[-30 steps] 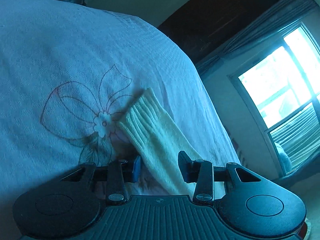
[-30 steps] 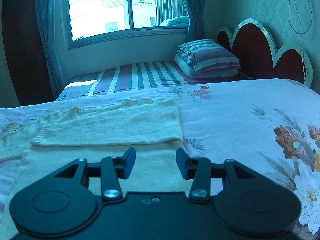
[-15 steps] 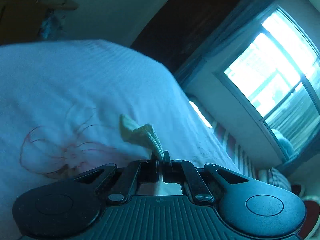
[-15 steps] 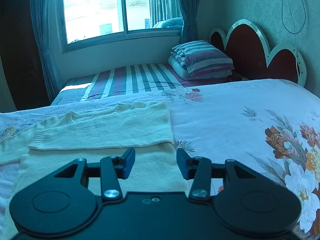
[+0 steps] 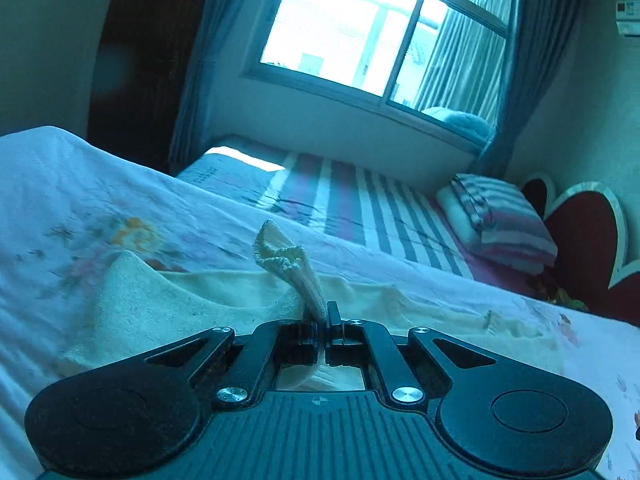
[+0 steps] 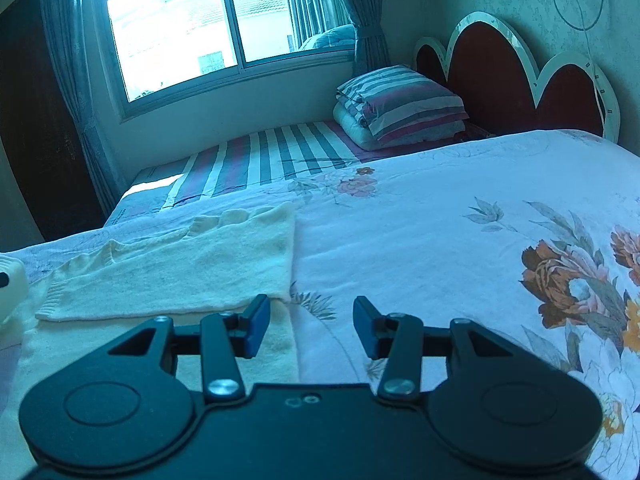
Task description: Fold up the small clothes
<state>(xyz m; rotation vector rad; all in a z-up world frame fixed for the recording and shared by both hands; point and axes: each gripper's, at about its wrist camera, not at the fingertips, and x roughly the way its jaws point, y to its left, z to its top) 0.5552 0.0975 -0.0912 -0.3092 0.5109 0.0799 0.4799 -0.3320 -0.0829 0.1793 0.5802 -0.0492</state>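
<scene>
Our left tool (image 5: 323, 322) is now clamped on the ribbed cuff of the sleeve (image 5: 294, 270); a second ago its jaws stood apart around that sleeve as it lay flat on the floral bedspread (image 5: 64, 184). The cuff has since come off the bed and stands up from the jaws toward twelve o'clock, its open end curling over. The view has also swung from the bedspread to the window (image 5: 384, 28), so we judge that the left tool is carrying the sleeve across toward the sweater's body.

The cream sweater (image 6: 168, 276) lies on the bed at ten o'clock from our right tool (image 6: 312, 326), with its other sleeve already folded across the chest. The right tool's jaws stand wide with nothing between them, low over the sweater's right edge, much as they were a second ago.

This means the second sleeve fold is under way. Next, we judge, the lifted cuff wants laying over the body, parallel to the first sleeve, before release.
</scene>
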